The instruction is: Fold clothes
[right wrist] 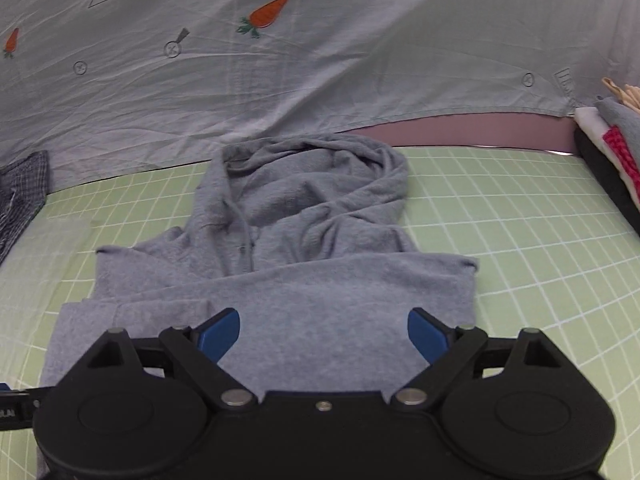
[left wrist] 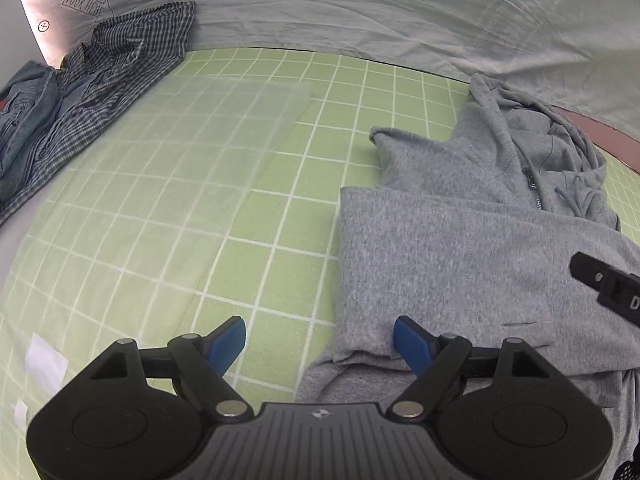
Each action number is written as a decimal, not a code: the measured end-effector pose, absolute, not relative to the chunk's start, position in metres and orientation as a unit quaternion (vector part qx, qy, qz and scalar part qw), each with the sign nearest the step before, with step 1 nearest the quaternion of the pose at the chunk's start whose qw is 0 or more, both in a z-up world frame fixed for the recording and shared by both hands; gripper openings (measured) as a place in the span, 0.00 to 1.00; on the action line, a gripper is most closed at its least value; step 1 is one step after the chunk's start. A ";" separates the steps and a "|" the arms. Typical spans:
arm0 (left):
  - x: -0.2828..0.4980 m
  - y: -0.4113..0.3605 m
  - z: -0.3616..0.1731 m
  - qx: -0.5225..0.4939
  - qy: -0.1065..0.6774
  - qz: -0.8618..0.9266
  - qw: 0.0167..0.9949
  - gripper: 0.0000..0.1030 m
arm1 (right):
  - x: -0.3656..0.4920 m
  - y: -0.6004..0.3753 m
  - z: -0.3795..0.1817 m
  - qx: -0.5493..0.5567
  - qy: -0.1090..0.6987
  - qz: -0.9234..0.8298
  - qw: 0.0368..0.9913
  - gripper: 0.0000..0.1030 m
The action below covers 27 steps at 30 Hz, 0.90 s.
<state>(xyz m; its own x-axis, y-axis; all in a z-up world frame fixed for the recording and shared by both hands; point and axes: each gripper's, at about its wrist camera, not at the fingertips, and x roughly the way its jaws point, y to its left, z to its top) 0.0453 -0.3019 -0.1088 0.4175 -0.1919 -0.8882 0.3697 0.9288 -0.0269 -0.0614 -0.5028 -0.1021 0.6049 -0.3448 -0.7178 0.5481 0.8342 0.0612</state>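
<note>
A grey zip hoodie (left wrist: 460,248) (right wrist: 320,280) lies on the green grid mat (left wrist: 280,200) (right wrist: 520,240), its sides folded in and its hood bunched at the far end. My left gripper (left wrist: 320,340) is open over the hoodie's left edge, with one blue pad above the fabric and the other above the mat. My right gripper (right wrist: 324,336) hangs open above the folded body, nothing pressed between its pads. Part of the right gripper's black body (left wrist: 608,288) shows at the edge of the left wrist view.
A folded plaid shirt (left wrist: 116,68) (right wrist: 20,184) and denim (left wrist: 24,120) lie at the far left. A translucent sheet (left wrist: 200,140) covers part of the mat. A carrot-print cloth (left wrist: 360,8) (right wrist: 360,60) hangs behind. More clothes (right wrist: 612,144) are piled at the right.
</note>
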 end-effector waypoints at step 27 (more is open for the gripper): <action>0.040 -0.346 -0.099 0.116 0.472 -0.216 0.847 0.86 | -0.090 -0.527 -0.089 0.188 0.350 -0.190 0.898 0.07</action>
<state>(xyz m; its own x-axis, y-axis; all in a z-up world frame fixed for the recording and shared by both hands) 0.0399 -0.3461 -0.0986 0.4603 -0.2568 -0.8498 0.4755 0.8797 -0.0083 -0.0903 -0.5266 -0.0888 0.6827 -0.2092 -0.7001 0.4721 0.8576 0.2041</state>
